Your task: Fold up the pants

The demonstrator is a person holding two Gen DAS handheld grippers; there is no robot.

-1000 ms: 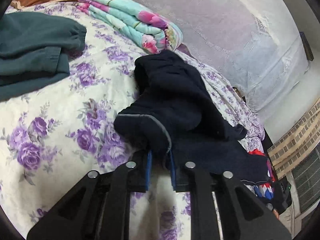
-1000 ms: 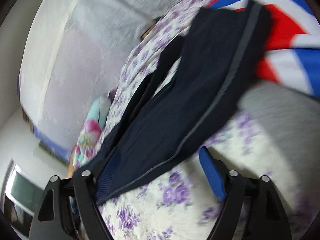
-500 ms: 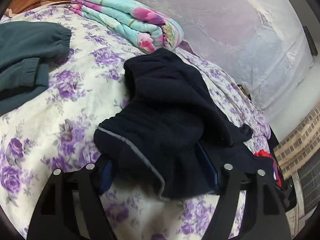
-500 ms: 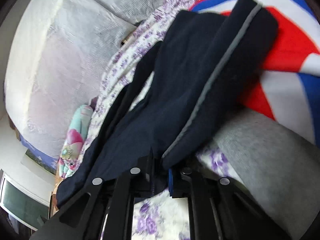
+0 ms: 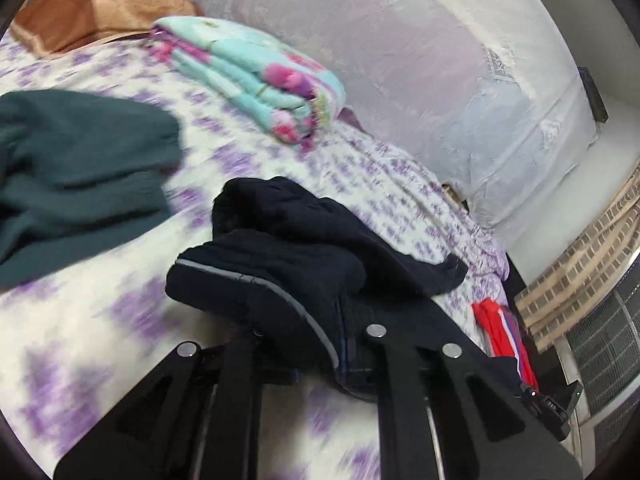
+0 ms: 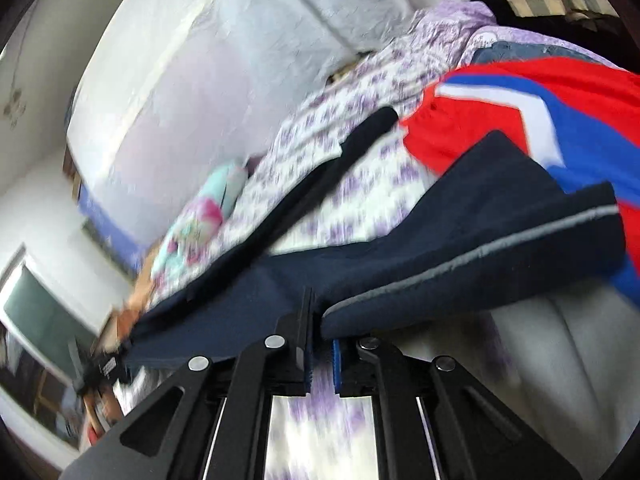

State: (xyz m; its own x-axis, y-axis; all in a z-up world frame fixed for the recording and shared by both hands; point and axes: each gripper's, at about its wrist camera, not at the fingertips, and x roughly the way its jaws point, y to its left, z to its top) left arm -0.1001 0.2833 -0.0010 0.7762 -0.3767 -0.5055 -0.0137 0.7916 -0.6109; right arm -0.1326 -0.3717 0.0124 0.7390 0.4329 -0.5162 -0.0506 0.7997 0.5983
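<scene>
Navy pants point(image 5: 288, 256) pinched by closed left gripper point(image 5: 320, 354), right gripper point(image 6: 320, 354).

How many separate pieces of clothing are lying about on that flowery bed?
3: navy pants clamped in both hand-held grippers, a dark green garment at left, and a red-white-blue one at the bed's edge. More may be hidden.

pants point(image 5: 304, 256): dark navy, grey-piped edge
state: bunched, partly folded
pose: near edge lifted, rest draped
place: on floral bed
</scene>
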